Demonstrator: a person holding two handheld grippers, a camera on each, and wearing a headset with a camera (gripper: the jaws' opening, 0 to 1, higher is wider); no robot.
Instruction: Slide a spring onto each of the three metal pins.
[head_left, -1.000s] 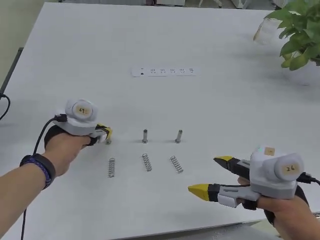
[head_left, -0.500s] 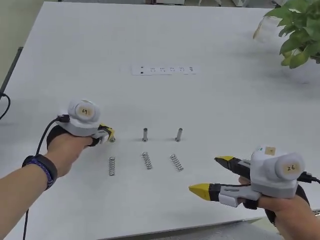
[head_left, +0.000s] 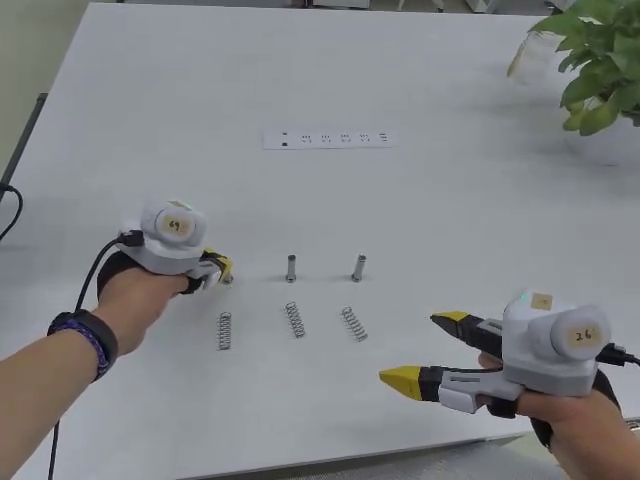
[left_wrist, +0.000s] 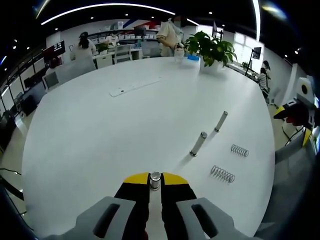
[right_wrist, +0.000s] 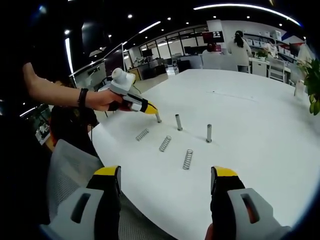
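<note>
Metal left pin (left_wrist: 155, 175) is standing on table (head_left: 450, 200), my left gripper (left_wrist: 155, 183) clamping it. Middle pin (head_left: 291, 268) and right pin (head_left: 358, 268) are standing bare. Springs (head_left: 294, 320) are lying flat, one before each pin. My right gripper (head_left: 420, 348) is hovering at near edge, jaws apart.

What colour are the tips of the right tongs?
Yellow. The right tongs show this best in the right gripper view.

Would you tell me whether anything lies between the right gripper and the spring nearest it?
Nothing visible does: bare table separates the right gripper, jaws wide open, from the nearest spring.
</note>
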